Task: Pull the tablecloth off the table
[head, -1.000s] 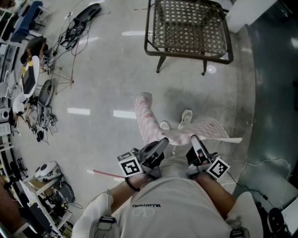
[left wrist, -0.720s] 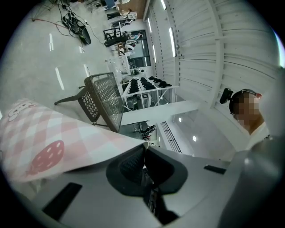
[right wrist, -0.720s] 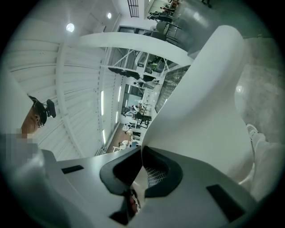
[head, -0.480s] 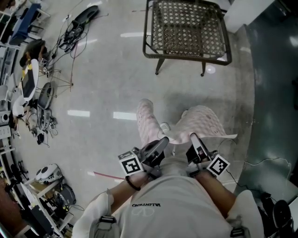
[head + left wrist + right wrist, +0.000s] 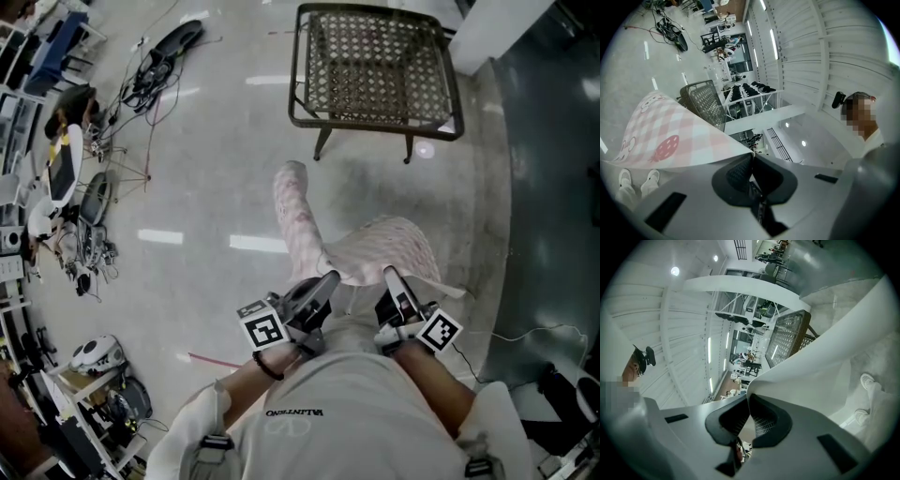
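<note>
Off the table point(image 5: 375, 58), the tablecloth point(image 5: 392, 249) hangs between both grippers. Its edge is clamped in the left gripper point(image 5: 328, 279) and the right gripper point(image 5: 389, 276).

"VALENTINO", upside down, on shirt point(image 5: 349, 417)

The cloth point(image 5: 394, 248) has swung up. Its flat tail, out to my right a second ago, has drawn in by my right gripper point(image 5: 389, 275). Its left strip stretches nearer the table point(image 5: 375, 56). Looking down, it seems to cover my shoes point(image 5: 649, 180).
</note>
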